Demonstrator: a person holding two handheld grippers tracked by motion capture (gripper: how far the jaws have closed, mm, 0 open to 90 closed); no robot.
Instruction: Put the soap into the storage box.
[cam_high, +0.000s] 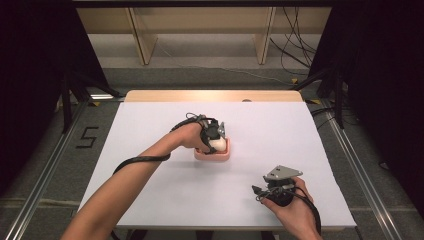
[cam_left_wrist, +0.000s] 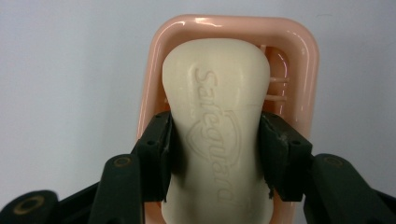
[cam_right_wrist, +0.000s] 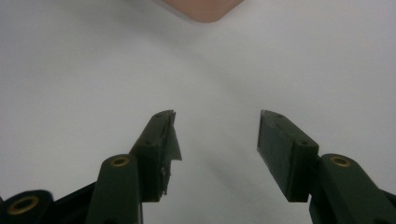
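In the high view, the left tongs (cam_high: 218, 136) are reaching down near the middle of the white desk (cam_high: 150, 125), clamping a pale soap bar (cam_high: 218, 144) that is sitting in a pink soap dish (cam_high: 226, 155); the dish is lying well away from every edge, slightly toward the far side. The right tongs (cam_high: 258, 190) are resting near the near right corner of the desk, pointing toward the left edge and carrying nothing, probably parked there so they are not crowding the working hand. In the left gripper view, the fingers (cam_left_wrist: 156, 154) are pressing on both long sides of the soap bar (cam_left_wrist: 217, 121) at its narrower waist, which is likely giving them the surest hold on a slippery shape; the bar is lying lengthwise inside the soap dish (cam_left_wrist: 308, 60), its embossed brand face turned up, and the slatted floor of the dish is showing beside it at the right. Whether the bar is being lifted out or set down cannot be told. In the right gripper view, the right tongs (cam_right_wrist: 217, 135) are standing apart over bare desk, with a rounded pink corner of the dish (cam_right_wrist: 201, 9) peeking in at the top edge.
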